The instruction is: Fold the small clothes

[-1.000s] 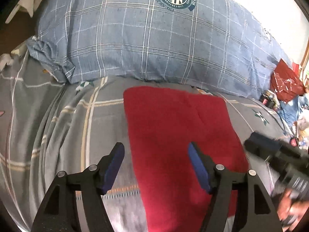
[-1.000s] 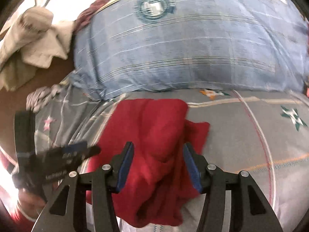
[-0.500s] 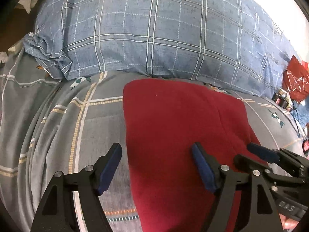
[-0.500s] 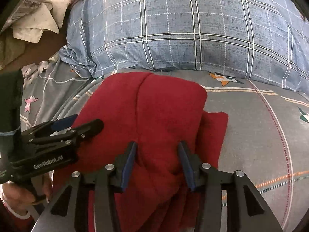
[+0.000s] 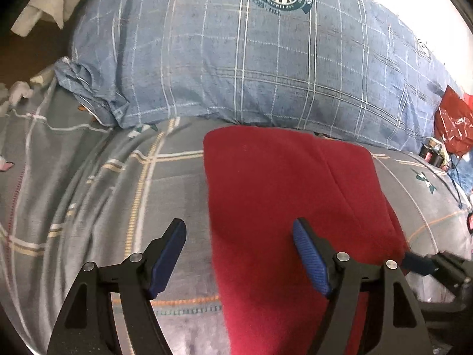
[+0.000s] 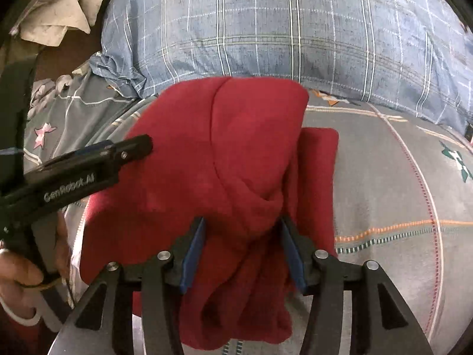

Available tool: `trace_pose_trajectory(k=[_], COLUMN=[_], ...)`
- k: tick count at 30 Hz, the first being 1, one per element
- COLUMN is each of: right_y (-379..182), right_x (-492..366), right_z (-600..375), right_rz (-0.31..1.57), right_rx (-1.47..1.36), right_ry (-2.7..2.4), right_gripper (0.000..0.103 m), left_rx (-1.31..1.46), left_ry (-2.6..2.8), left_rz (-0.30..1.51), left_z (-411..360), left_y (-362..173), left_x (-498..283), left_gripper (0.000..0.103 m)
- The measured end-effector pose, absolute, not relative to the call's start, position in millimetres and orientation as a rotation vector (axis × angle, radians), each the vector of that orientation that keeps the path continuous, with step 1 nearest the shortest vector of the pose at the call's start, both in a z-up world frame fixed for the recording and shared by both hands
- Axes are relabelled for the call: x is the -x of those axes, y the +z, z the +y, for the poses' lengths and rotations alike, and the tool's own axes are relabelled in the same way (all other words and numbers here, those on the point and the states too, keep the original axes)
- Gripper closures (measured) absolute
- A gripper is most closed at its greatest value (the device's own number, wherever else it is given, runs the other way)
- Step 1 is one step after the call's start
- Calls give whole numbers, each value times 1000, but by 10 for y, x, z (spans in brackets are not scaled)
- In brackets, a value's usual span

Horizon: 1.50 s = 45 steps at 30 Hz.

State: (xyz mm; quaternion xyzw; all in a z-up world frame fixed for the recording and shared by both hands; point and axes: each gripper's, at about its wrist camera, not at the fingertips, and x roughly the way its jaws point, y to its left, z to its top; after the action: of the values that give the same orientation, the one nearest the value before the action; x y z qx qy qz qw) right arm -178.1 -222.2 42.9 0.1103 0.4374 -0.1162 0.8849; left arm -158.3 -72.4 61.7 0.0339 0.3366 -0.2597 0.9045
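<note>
1. Underneath everything lay a bed (image 5: 88, 195) covered in a grey sheet with plaid lines and small star prints, wrinkled on its left part.
2. Behind it, a large blue checked pillow (image 5: 236, 68) bearing a round crest filled the far side; pale cloths (image 6: 56, 17) sat at the upper left and a red plastic bag (image 5: 453, 127) at the far right.
3. On the sheet, the red garment (image 5: 280, 195) lay just in front of the pillow, smooth on its left part and bunched into folds on its right.
4. Meanwhile, the left hand-held gripper (image 5: 239, 254) stood wide, straddling the garment's left edge, one finger over bare sheet and nothing gripped.
5. Lastly, the right hand-held gripper (image 6: 241, 251) had just been opening slightly, its jaws half apart with a raised fold of red cloth between them; whether the pads pressed it could not be told.
</note>
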Motion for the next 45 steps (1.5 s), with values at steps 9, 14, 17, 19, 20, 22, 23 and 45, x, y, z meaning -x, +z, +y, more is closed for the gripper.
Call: trace_pose_trajectory(k=[9, 14, 17, 19, 20, 22, 23, 45], right_y=[698, 785, 811, 819, 823, 832, 838, 820], right_x=[2043, 2110, 2132, 2142, 2147, 2158, 2161, 1949], right_z=[-2161, -2135, -2114, -2095, -2081, -2060, -2042, -1943], right_rz=[786, 754, 747, 746, 744, 741, 737, 753], right_rx=[-305, -312, -306, -299, -294, -282, -269, -207], right_ry=[-237, -247, -254, -258, -261, -273, -286, -340], right_gripper=[32, 27, 26, 26, 25, 25, 24, 17], left_rx=[-90, -109, -108, -107, -105, -94, -88, -56], left_ry=[-511, -507, -509, -508, -510, -512, -512, -495], left_rz=[649, 619, 607, 611, 611, 604, 602, 630], left_z=[-513, -417, -370, -342, -336, -303, -285, -235], left_y=[817, 840, 851, 858, 861, 862, 857, 737], left_x=[1911, 2128, 2194, 2208, 2204, 2223, 2231, 2053], left_gripper=[29, 29, 29, 29, 29, 29, 29, 29])
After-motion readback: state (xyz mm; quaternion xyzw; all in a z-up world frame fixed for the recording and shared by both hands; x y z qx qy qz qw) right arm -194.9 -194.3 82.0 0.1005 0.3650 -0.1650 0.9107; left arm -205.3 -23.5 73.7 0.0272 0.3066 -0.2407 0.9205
